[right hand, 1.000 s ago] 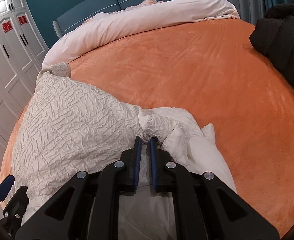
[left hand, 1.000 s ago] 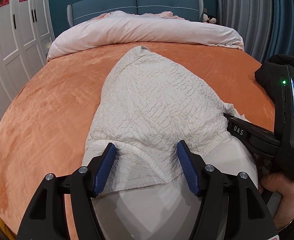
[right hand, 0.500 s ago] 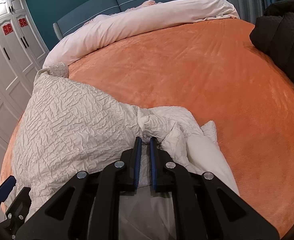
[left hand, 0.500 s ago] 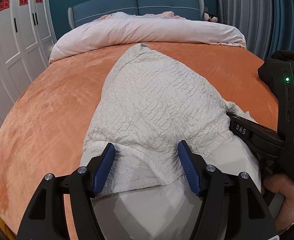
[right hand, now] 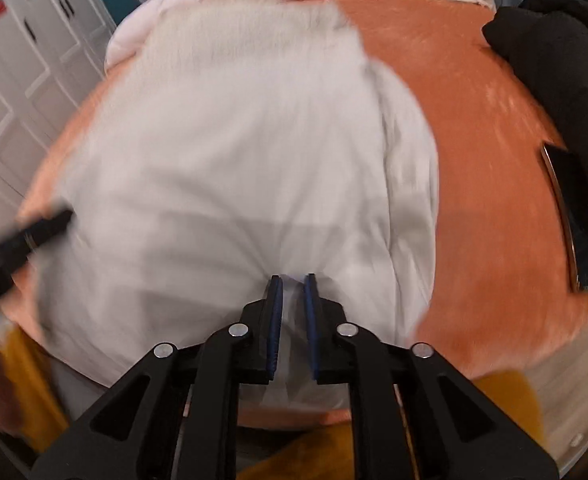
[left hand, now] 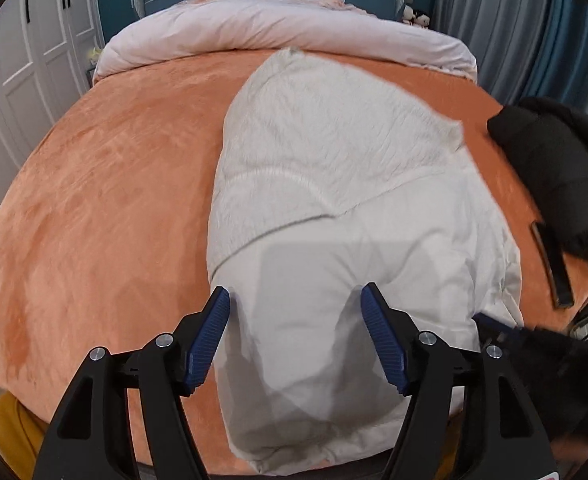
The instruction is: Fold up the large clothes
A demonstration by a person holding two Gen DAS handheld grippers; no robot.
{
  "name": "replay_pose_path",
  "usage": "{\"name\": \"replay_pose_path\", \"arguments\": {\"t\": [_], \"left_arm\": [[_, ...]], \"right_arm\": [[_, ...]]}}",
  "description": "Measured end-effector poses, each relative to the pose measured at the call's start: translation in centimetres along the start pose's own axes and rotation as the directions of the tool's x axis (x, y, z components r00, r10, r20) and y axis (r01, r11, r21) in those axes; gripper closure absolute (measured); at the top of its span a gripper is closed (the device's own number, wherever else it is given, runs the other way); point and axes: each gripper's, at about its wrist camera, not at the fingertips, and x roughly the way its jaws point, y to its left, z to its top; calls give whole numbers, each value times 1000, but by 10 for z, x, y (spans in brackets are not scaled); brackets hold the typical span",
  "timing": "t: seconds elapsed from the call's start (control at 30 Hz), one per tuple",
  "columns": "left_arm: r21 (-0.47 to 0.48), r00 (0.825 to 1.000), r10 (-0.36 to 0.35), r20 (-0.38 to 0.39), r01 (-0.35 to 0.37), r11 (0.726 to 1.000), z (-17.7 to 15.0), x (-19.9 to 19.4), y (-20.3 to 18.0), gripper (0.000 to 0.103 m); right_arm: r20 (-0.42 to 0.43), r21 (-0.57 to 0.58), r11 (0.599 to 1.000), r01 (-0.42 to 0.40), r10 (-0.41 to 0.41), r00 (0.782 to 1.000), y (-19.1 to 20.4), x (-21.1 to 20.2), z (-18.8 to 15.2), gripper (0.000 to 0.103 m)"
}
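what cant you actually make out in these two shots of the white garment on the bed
- Right wrist view: white garment is motion-blurred, so its texture and folds are unreadable.
- Right wrist view: whether the right claw truly pinches fabric; the pads sit close together, contact blurred.
- Left wrist view: garment's near hem, cut off behind the open left claw.

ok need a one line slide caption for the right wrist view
Right gripper pinching the near edge of the white garment spread on the orange bedspread, black clothing and a phone lying to the right.
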Motion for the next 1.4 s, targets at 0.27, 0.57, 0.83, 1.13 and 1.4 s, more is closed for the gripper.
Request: {"name": "replay_pose_path", "arguments": {"t": [0.27, 0.57, 0.83, 1.13, 1.4], "left_arm": [[-98, 999, -28, -30, 25, 995, 8, -3, 23, 26], [-237, 997, -62, -47, 49, 970, 60, 15, 55, 20], [-261, 989, -115, -89, 89, 961, 68, 44, 47, 15], [-318, 985, -155, -73, 124, 940, 64, 66, 47, 5], [-290, 982, -175, -74, 147, 946, 72, 65, 38, 10]], "right_arm": [[-1, -56, 998, 40, -40, 999, 8, -20, 8, 91], [59, 257, 962, -92, 79, 995, -72, -17, 69, 36], [20, 370, 900, -230, 240, 971, -81, 34, 68, 21], [58, 408, 843, -351, 360, 931, -92, 58, 63, 13], [89, 398, 816, -419, 420, 903, -86, 64, 55, 30]]}}
